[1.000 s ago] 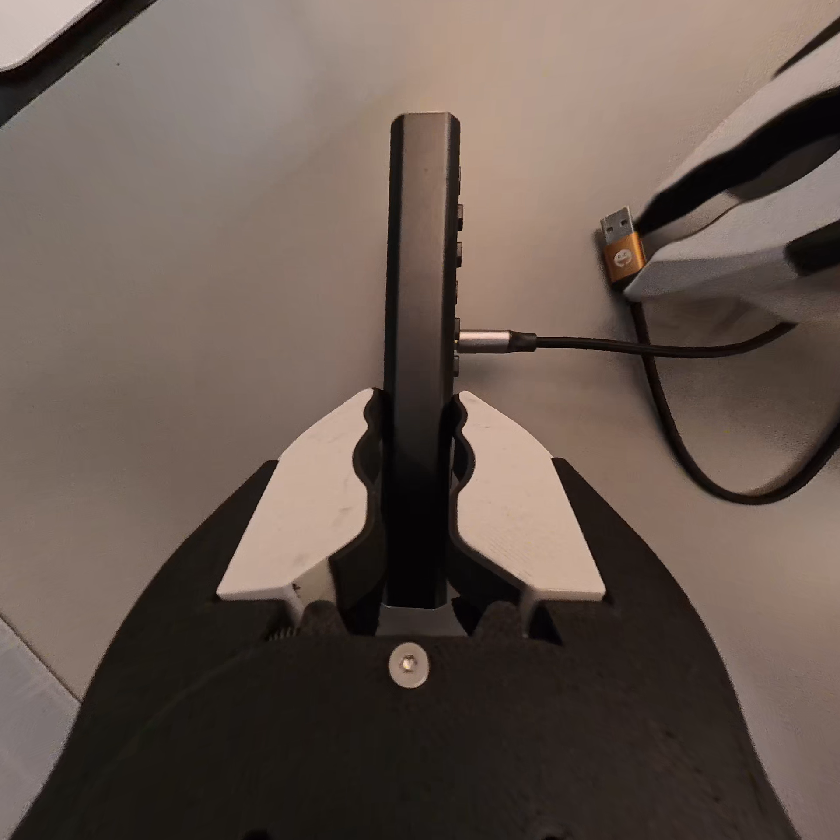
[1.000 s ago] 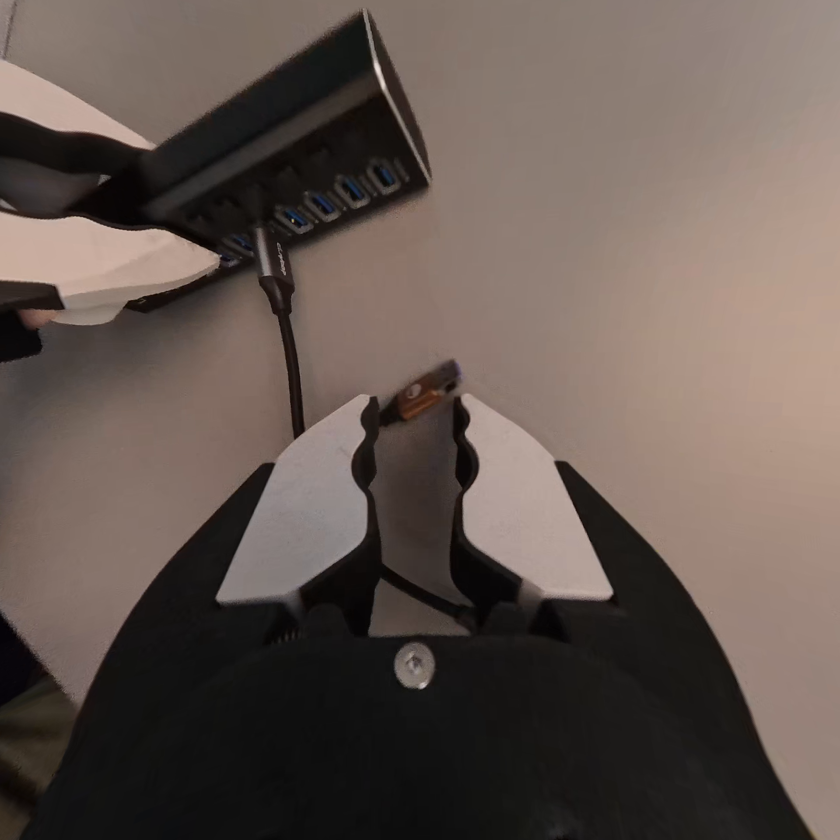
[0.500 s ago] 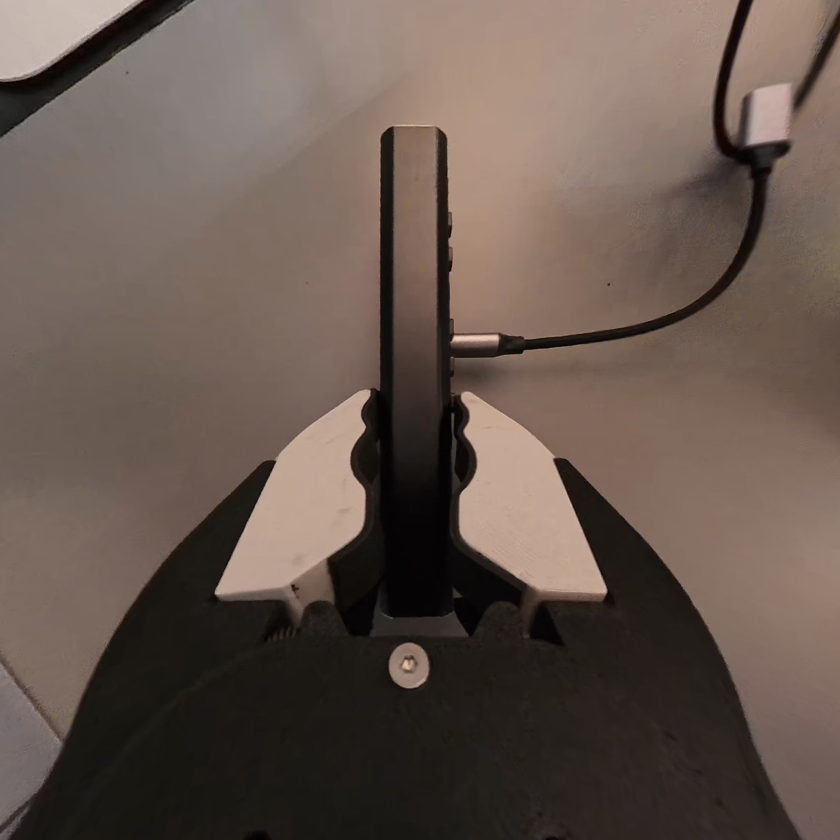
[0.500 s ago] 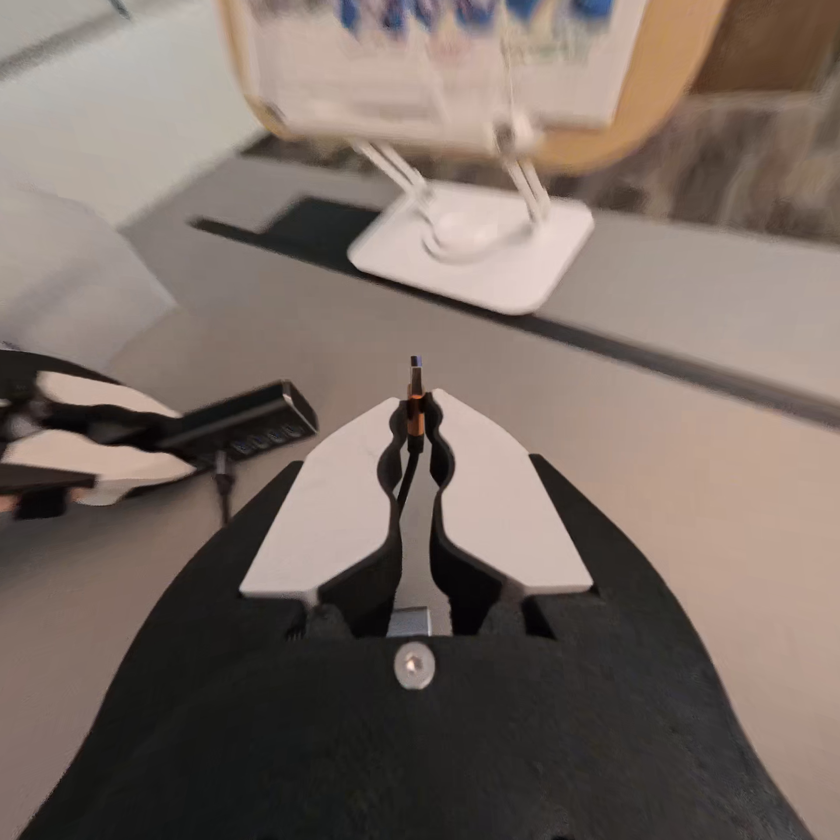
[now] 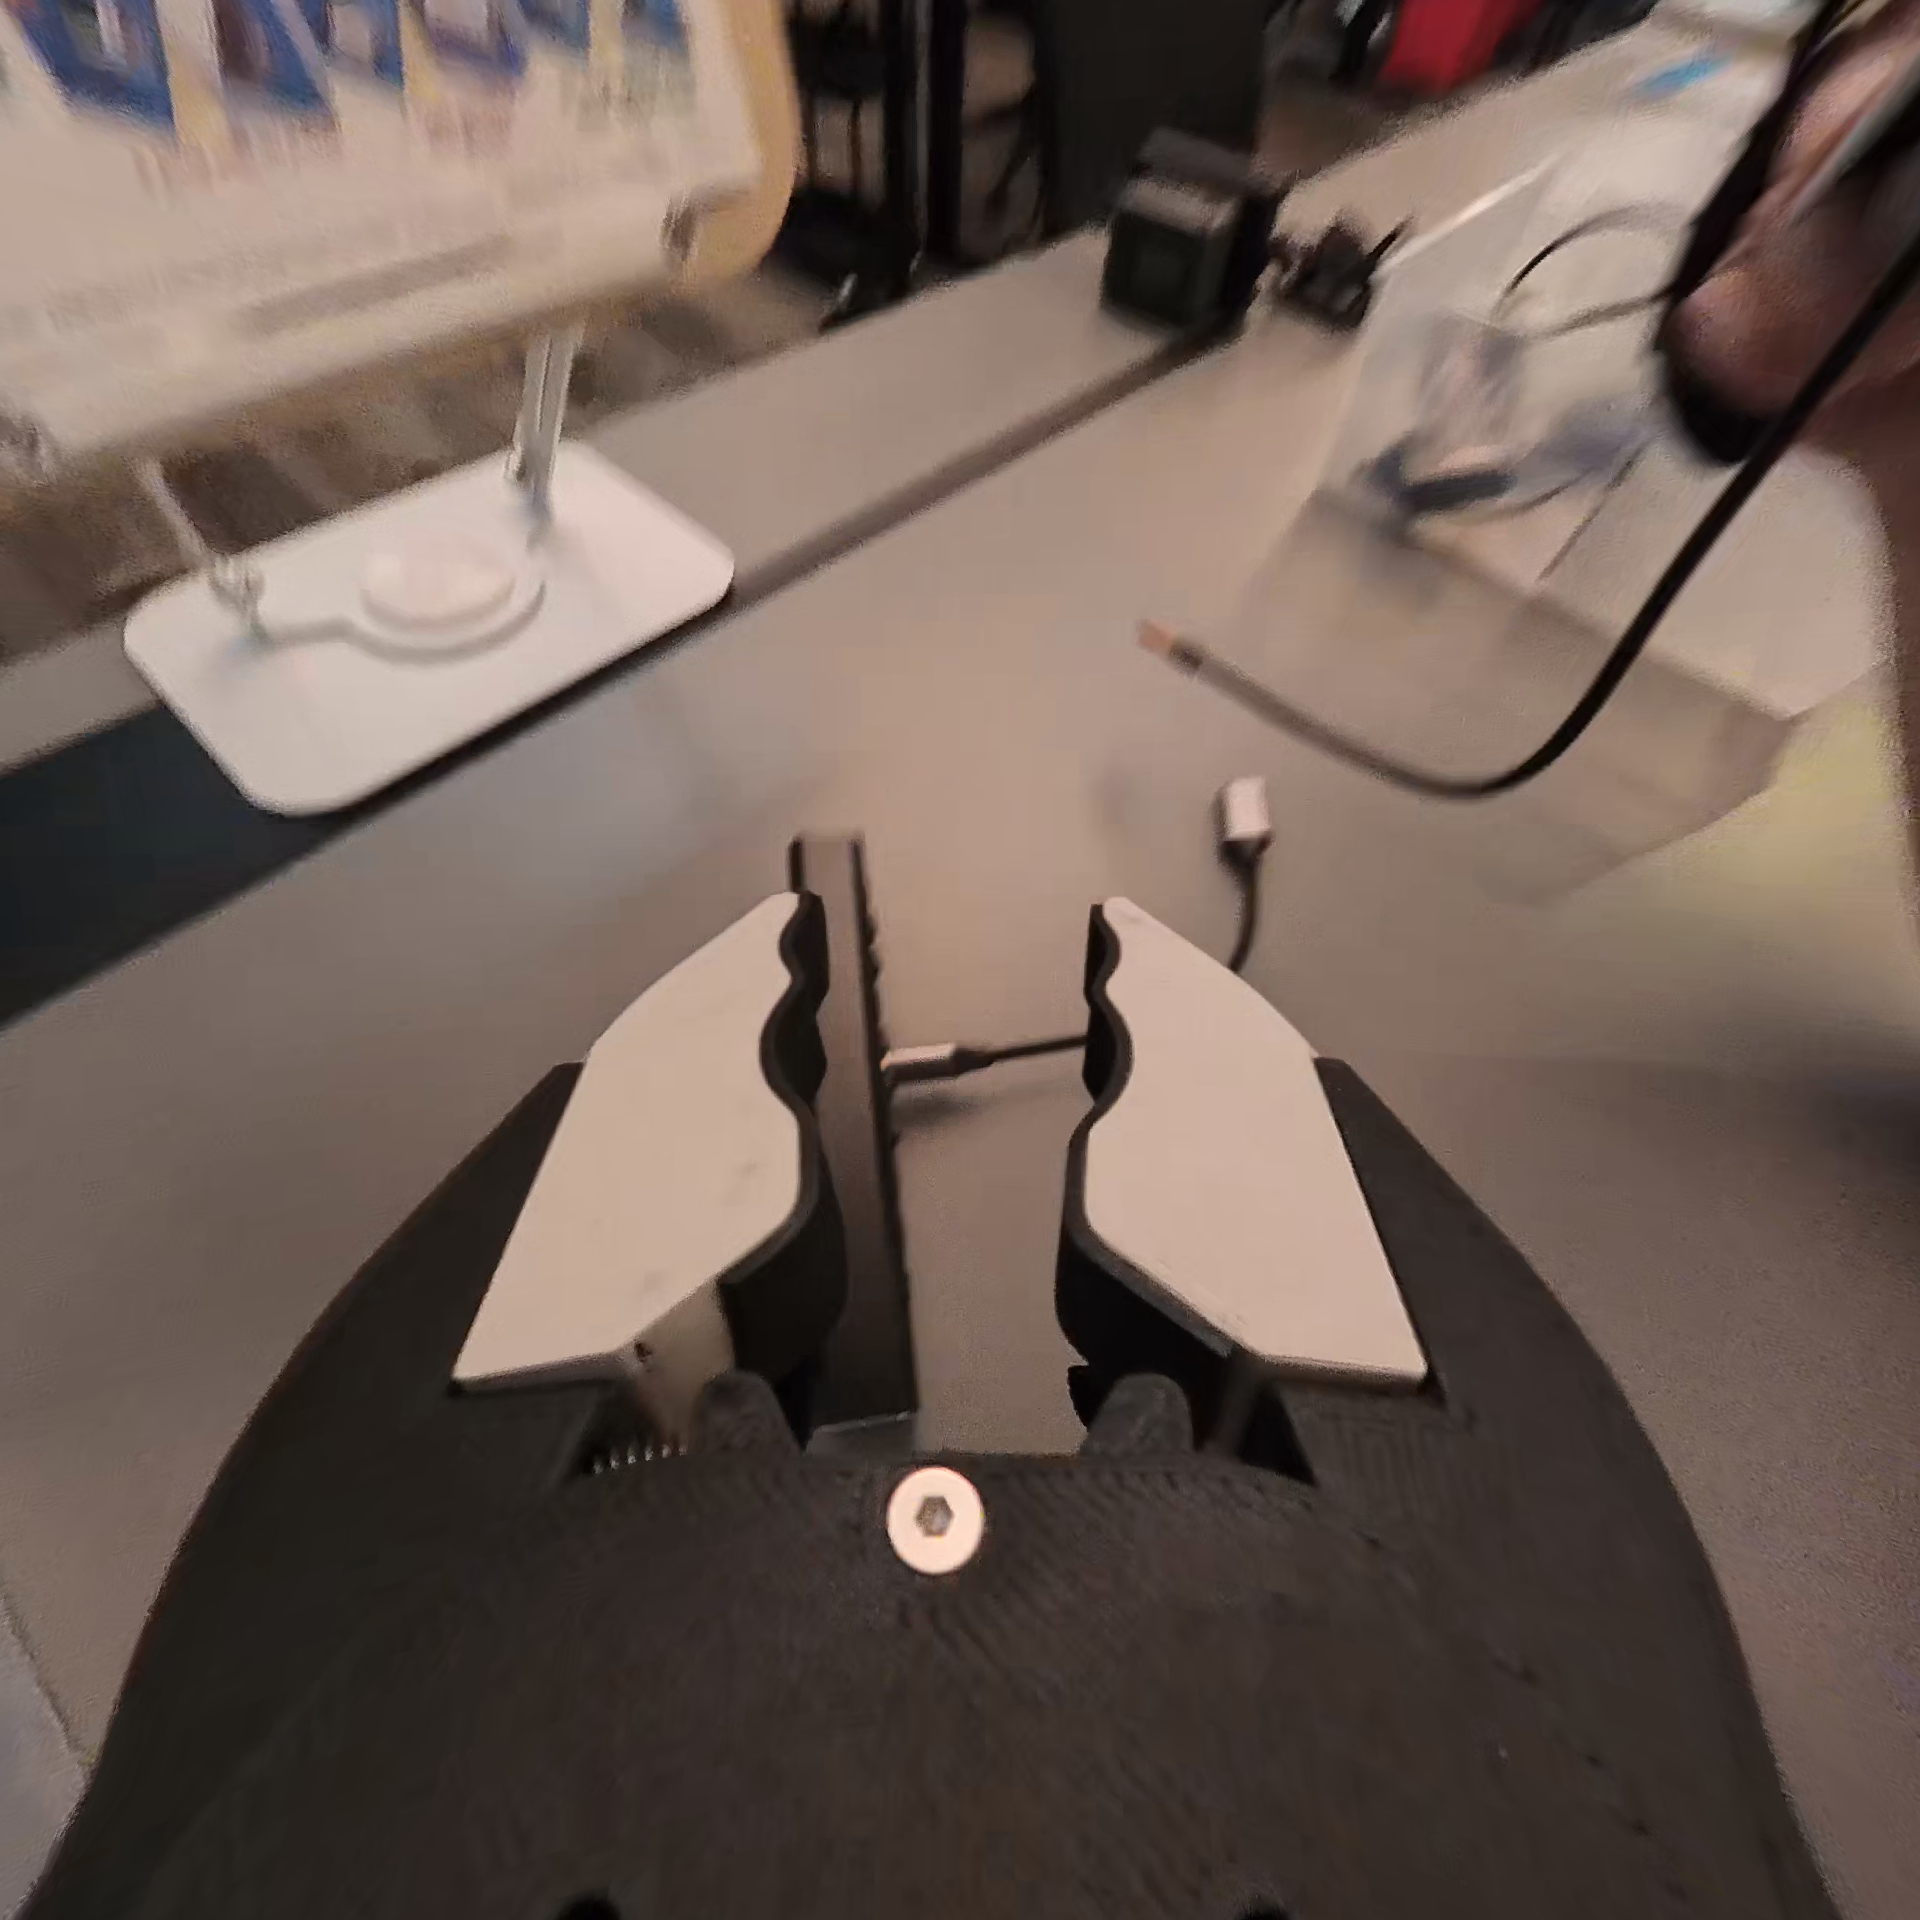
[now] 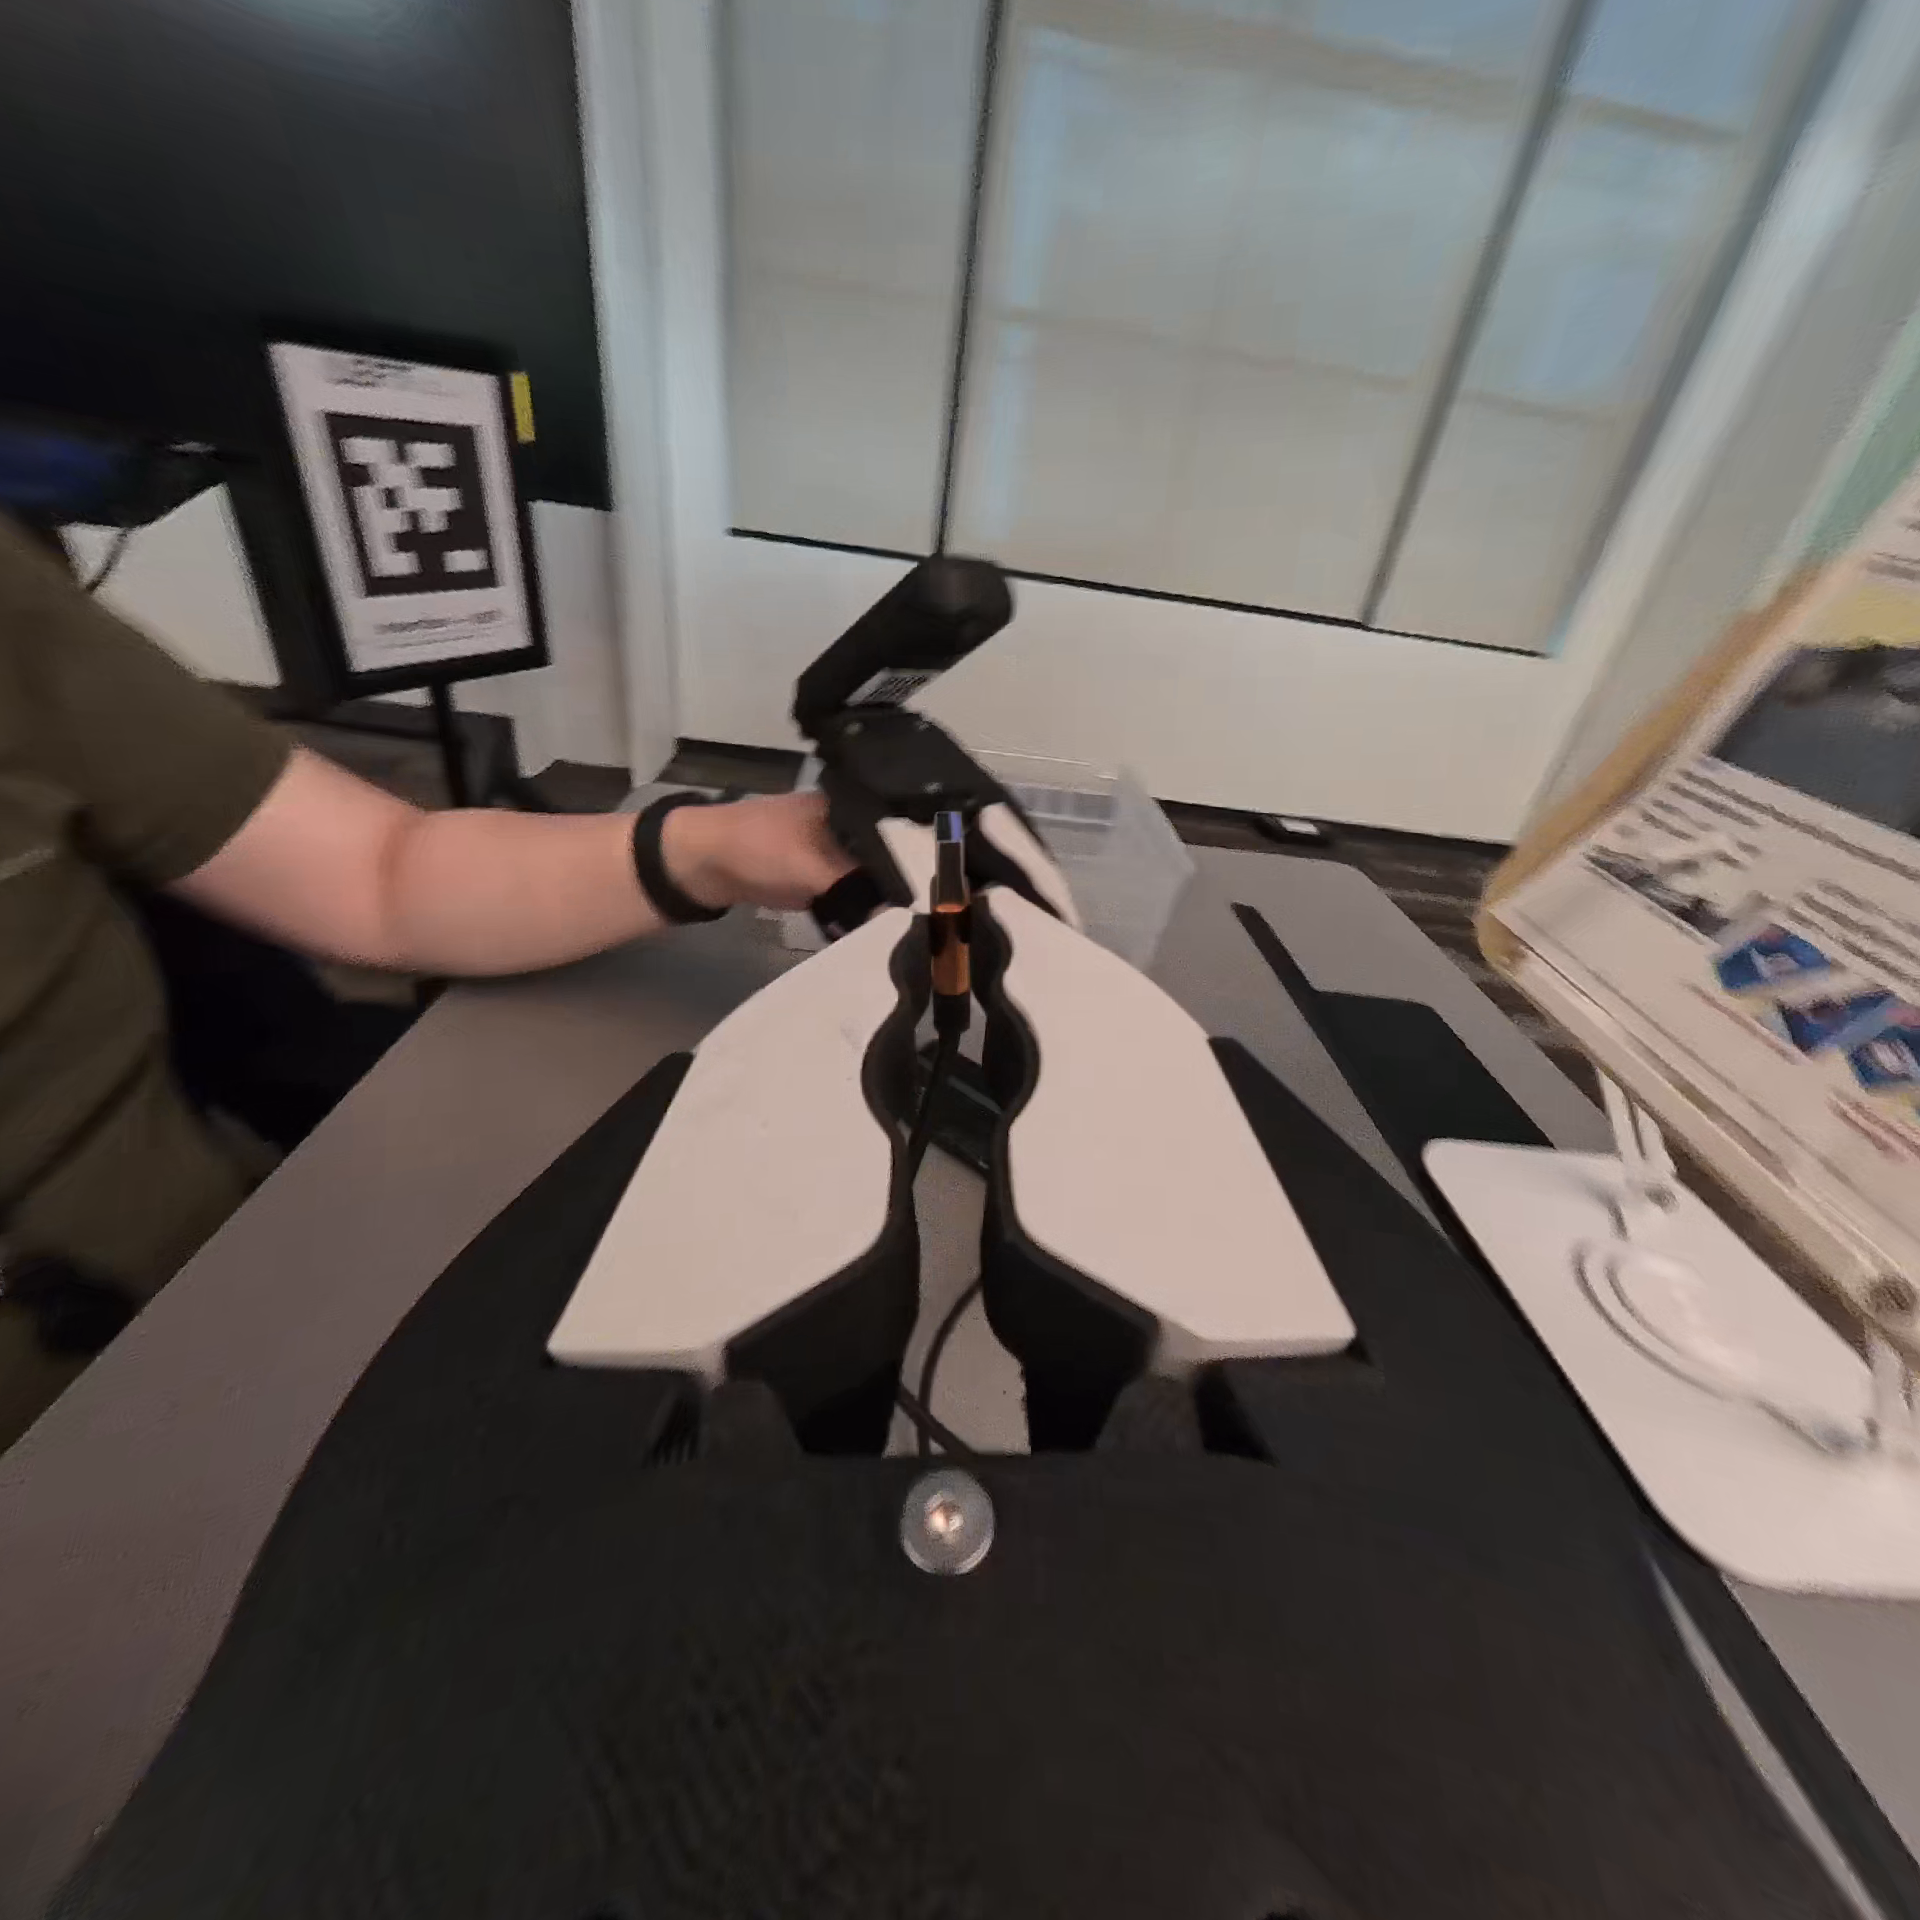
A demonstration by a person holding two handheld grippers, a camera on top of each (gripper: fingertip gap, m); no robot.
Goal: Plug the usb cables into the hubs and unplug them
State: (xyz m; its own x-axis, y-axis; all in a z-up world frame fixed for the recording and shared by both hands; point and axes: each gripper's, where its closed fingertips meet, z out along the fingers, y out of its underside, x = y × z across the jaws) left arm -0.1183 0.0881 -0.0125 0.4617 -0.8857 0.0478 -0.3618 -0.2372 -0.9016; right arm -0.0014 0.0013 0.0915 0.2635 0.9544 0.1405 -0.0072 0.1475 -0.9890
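Table (image 5: pixel 520 1039): grey, sign stand behind
Left tongs (image 5: pixel 940 935): spread, hub (image 5: pixel 847 1091) leaning against one finger
Right tongs (image 6: pixel 951 914): pinching orange plug (image 6: pixel 949 951)
Next: regrip hub, align plug

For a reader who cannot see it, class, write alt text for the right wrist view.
The right gripper is shut on an orange USB plug, its metal tip pointing up past the white fingers and its black cable trailing back between them. Beyond it over the grey table, a person's hand holds the other gripper; a white stand sits at right.
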